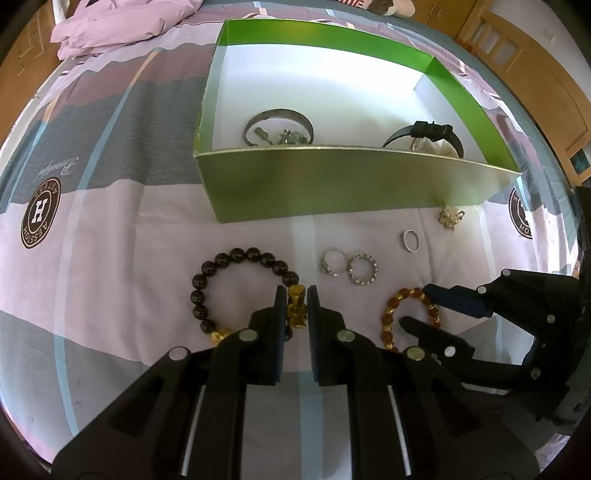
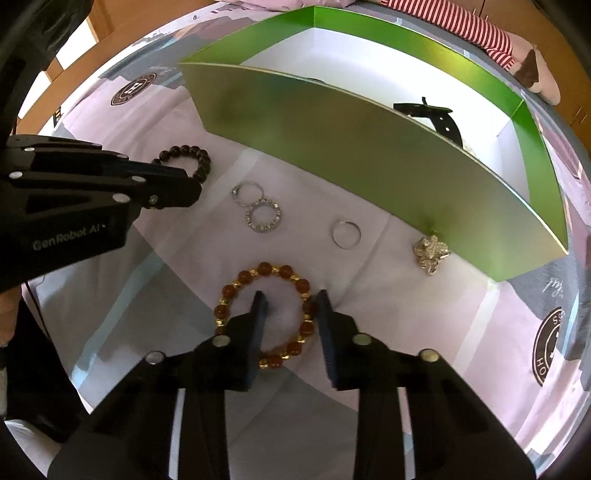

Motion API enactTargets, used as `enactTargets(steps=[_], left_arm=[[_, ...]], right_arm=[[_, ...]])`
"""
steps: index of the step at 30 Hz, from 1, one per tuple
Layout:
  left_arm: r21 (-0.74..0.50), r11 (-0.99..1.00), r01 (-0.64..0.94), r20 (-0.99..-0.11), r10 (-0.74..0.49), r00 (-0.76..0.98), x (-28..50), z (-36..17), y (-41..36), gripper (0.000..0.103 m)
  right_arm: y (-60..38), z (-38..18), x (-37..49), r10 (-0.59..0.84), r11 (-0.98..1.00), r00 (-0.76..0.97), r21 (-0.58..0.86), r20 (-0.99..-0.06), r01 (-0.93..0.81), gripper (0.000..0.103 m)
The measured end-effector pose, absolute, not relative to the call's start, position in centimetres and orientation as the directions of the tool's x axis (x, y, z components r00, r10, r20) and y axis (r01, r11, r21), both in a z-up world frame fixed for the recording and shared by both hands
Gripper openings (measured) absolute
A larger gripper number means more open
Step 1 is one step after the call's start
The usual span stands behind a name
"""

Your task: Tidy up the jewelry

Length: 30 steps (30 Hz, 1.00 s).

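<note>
A green box (image 1: 332, 184) is sitting on a bed (image 1: 110, 258) that is wearing a pink and grey sheet with round brown badges on it. Inside the box, on its white floor, a silver bangle (image 1: 279, 125) is lying on the left with some small metal bits inside its ring, and a black watch (image 1: 428, 134) is lying on the right. In front of the box more jewelry is lying on the sheet. The left gripper (image 1: 296, 306) is squeezing its two fingers onto the gold charm (image 1: 297, 306) of a black bead bracelet (image 1: 236, 258), which is curling away to the left. The right gripper (image 2: 290, 306) is open, with one finger sitting inside the ring of an orange bead bracelet (image 2: 266, 271) and the other finger just outside it, so the beads are running between them. Two sparkly silver rings (image 2: 256, 205) are touching each other between the two bracelets and the box. A plain silver ring (image 2: 346, 233) is lying by itself to their right. A shiny flower brooch (image 2: 431, 251) is resting just beside the front wall of the box, near its right corner. A pink blanket (image 1: 122, 26) is lying bunched up at the far left of the bed.
</note>
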<state>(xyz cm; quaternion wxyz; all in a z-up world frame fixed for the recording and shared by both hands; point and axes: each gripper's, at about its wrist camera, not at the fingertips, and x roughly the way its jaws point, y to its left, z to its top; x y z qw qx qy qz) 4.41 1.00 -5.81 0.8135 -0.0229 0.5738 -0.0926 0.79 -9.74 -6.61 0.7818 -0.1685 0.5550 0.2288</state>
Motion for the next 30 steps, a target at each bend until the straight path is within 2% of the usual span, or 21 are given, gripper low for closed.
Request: enactTargets(steps=[2, 8, 15, 18, 26, 28, 30], left_arm=[[-0.138, 0.983, 0.124, -0.929, -0.172, 0.328, 4.4, -5.8, 0.9, 0.011], [-0.093, 0.988, 0.127, -0.877, -0.142, 0.459, 3.6, -3.0, 0.7, 0.011], [-0.111, 0.986, 0.124, -0.872, -0.156, 0.465, 3.6, -2.4, 0.7, 0.011], [-0.135, 0.983, 0.122, -0.866, -0.177, 0.468, 3.5, -1.8, 1.2, 0.011], [-0.316, 0.946, 0.071, -0.817, -0.309, 0.488, 3.7, 0.6, 5.8, 0.011], [-0.335, 0.941, 0.043, -0.803, -0.309, 0.510, 3.8, 1.0, 6.8, 0.010], [-0.346, 0.937, 0.041, -0.783, -0.312, 0.538, 3.6, 1.5, 7.0, 0.005]], right_arm=[[-9.8, -6.5, 0.8, 0.190, 0.836, 0.271, 0.011, -0.944, -0.549, 0.008], [-9.9, -5.6, 1.1, 0.198, 0.849, 0.299, 0.011, -0.933, -0.528, 0.008], [-11.3, -2.9, 1.6, 0.256, 0.869, 0.371, 0.044, -0.893, -0.493, 0.008], [-12.2, -2.1, 1.8, 0.267, 0.878, 0.390, 0.055, -0.881, -0.475, 0.008], [-13.3, -0.6, 2.1, 0.289, 0.891, 0.425, 0.079, -0.858, -0.446, 0.008], [-13.4, -0.2, 2.0, 0.303, 0.891, 0.438, 0.089, -0.846, -0.445, 0.008], [-13.7, 0.3, 1.9, 0.321, 0.889, 0.451, 0.100, -0.833, -0.448, 0.008]])
